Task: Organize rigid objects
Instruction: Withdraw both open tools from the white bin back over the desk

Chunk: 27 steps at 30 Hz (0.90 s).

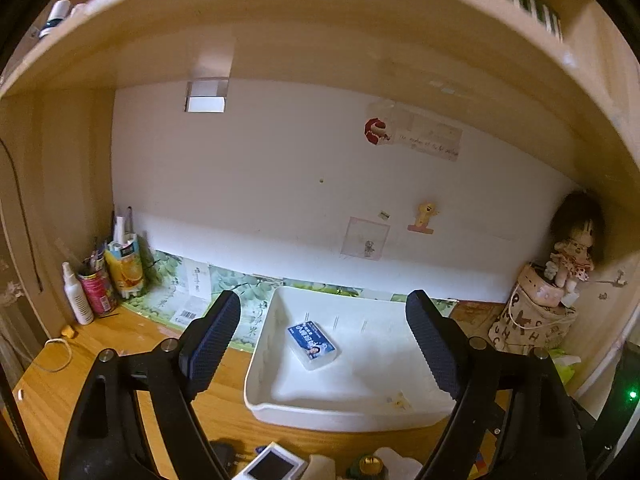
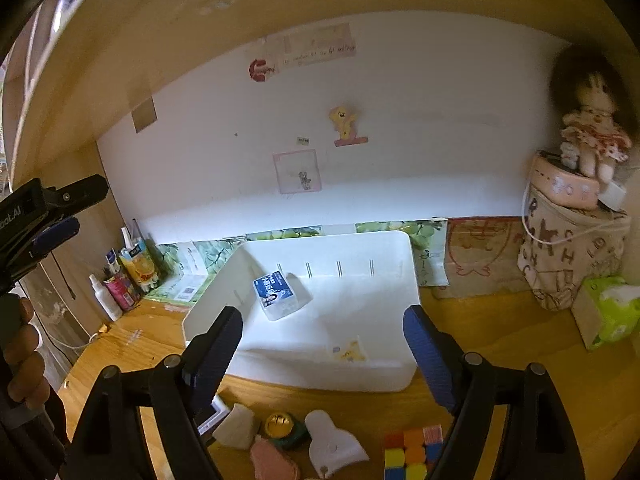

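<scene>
On the wooden desk (image 2: 500, 344), going left to right: a spray bottle (image 2: 105, 298) and drink cartons in the far left corner, then a white plastic tray (image 2: 320, 376) in the middle, a patterned fabric bag (image 2: 568, 256) with a doll (image 2: 592, 128) at right. Inside the tray, toward its left back, lies a small blue-and-white box (image 2: 278, 294), tilted. Both the left gripper (image 1: 324, 344) and the right gripper (image 2: 322, 356) stand wide open and empty, hovering in front of the tray.

Near the desk's front edge wait a white wedge-shaped piece (image 2: 236, 426), a gold-topped round object (image 2: 282, 428), a white scoop-like piece (image 2: 332, 442) and a colour cube (image 2: 412, 454). The cube looks light, stiff and best pinched across flat faces. The bottom edge cuts several off; the wedge and scoop are hard to identify.
</scene>
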Tool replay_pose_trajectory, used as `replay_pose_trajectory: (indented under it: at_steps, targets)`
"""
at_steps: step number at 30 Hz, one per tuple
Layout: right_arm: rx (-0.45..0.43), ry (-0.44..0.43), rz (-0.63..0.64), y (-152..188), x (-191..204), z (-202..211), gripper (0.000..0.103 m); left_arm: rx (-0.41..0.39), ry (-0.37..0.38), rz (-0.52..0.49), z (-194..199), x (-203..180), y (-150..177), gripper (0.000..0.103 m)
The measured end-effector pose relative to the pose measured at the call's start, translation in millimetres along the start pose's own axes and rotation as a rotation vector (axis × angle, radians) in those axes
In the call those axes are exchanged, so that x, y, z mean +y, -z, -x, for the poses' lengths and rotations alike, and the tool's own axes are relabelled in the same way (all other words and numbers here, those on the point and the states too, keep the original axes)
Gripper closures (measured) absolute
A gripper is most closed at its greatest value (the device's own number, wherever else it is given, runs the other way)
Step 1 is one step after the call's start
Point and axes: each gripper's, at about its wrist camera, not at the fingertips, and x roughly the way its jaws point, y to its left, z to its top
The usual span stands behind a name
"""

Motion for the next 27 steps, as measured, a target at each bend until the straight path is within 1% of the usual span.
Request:
replay_pose_trajectory:
  at_steps: [7, 9, 11, 14, 20, 27]
  targets:
    - [-0.013, 0.005, -0.016, 20, 2, 32, 0.02, 0.0, -0.049, -0.021, 33, 1, 14, 0.016]
    - [-0.011, 0.006, -0.024, 26, 0, 41, 0.017, 0.001, -0.065, -0.027, 42, 3, 18, 0.016]
    - [-0.009, 0.007, -0.039, 32, -2, 47, 0.011, 0.01, -0.089, -0.034, 50, 5, 23, 0.016]
    - [-0.008, 0.007, -0.061, 40, -6, 54, 0.009, 0.033, -0.121, -0.038, 59, 10, 31, 0.016]
    - [0.019, 0.012, -0.082, 56, -11, 60, 0.009, 0.104, -0.173, -0.057, 71, 15, 47, 0.016]
    - [0.087, 0.006, -0.096, 73, -14, 57, 0.009, 0.229, -0.202, -0.088, 68, 17, 61, 0.016]
